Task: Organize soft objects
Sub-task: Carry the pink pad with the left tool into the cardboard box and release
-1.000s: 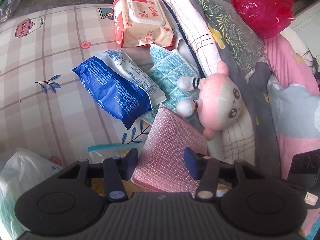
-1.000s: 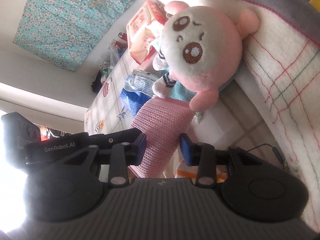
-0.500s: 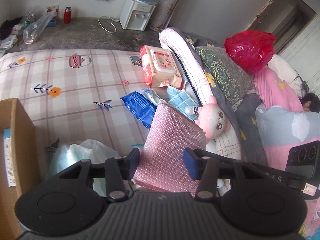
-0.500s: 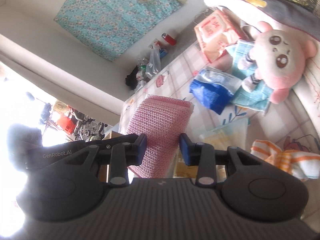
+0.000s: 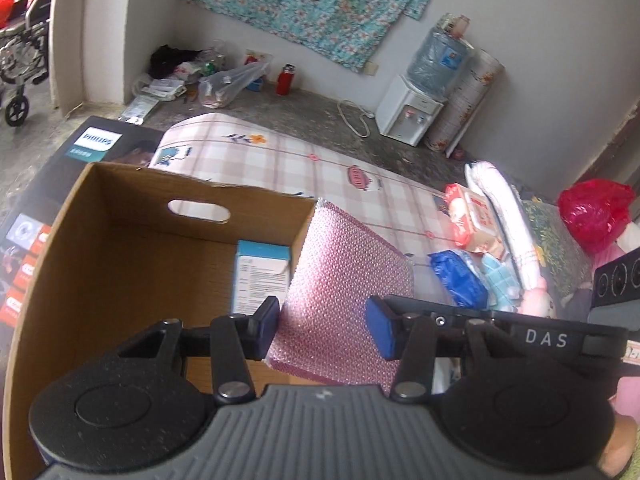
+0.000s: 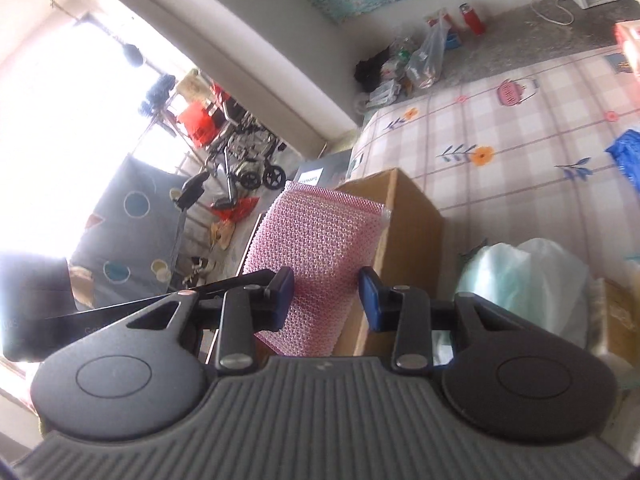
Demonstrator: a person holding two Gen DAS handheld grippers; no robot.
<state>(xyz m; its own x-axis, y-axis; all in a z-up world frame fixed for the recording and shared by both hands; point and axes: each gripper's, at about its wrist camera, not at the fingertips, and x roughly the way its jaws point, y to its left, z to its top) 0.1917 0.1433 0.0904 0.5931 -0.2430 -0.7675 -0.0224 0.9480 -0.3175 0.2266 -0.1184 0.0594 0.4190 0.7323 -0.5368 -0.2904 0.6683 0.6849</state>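
Observation:
A pink bubble-textured pad (image 5: 344, 276) hangs in the air, held from both sides. My left gripper (image 5: 324, 324) is shut on its near edge, just right of an open cardboard box (image 5: 200, 186). In the right wrist view the same pad (image 6: 316, 248) stands upright between the fingers of my right gripper (image 6: 326, 300), which is shut on it, with the box (image 6: 404, 216) right behind. A small blue-and-white carton (image 5: 262, 276) lies inside the box. A pink plush toy (image 5: 536, 304) is partly hidden at the right, beside folded towels (image 5: 500, 208).
On the plaid mattress (image 5: 328, 168) lie a blue packet (image 5: 456, 280), a wipes pack (image 5: 472, 216) and a red bag (image 5: 592, 212). A pale plastic bag (image 6: 532, 280) sits right of the box. A water dispenser (image 5: 412, 116) and floor clutter stand by the far wall.
Both grippers have lifted the pink pad away from the plush toy and swung it left across the bed, up to the cardboard box. Both grips are unchanged.

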